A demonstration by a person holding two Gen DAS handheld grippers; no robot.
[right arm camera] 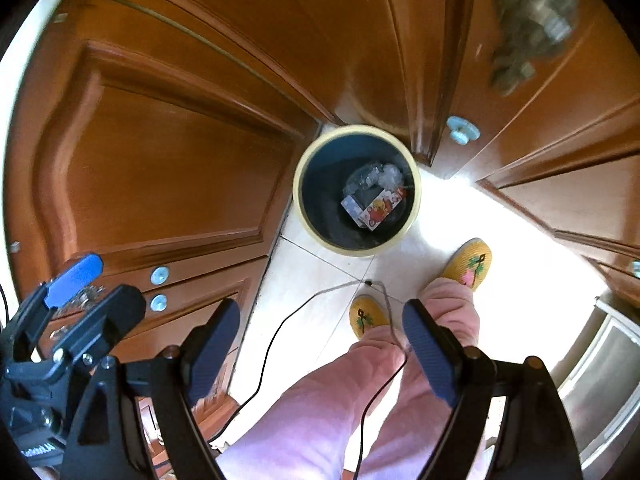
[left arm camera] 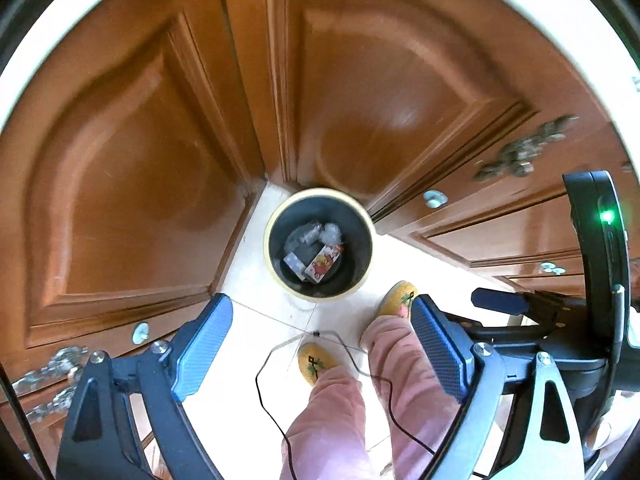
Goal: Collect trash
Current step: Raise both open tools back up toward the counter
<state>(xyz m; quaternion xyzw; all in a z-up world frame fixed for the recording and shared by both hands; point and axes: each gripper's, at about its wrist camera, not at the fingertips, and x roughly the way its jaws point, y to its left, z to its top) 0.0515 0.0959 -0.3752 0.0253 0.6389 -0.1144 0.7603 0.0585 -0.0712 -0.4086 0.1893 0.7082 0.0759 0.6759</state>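
Both my left gripper [left arm camera: 320, 350] and right gripper [right arm camera: 320, 344] hang wide open and empty above the bin [left arm camera: 276, 216], trash [left arm camera: 316, 254] lying inside. Best lift clear without snagging the cable [left arm camera: 264, 392].

One bin [left arm camera: 276, 256]; two slippers [left arm camera: 316, 362]; roughly four trash pieces [left arm camera: 323, 261] inside.

Glossy brown wooden cabinet doors [left arm camera: 132, 184] with round silver knobs [left arm camera: 140, 332] meet in a corner over pale floor tiles [right arm camera: 320, 280]. 2 yellow knitted slippers [right arm camera: 472, 262] (flower-patterned), pink trousers [left arm camera: 328, 412], a thin black cable [right arm camera: 276, 336].
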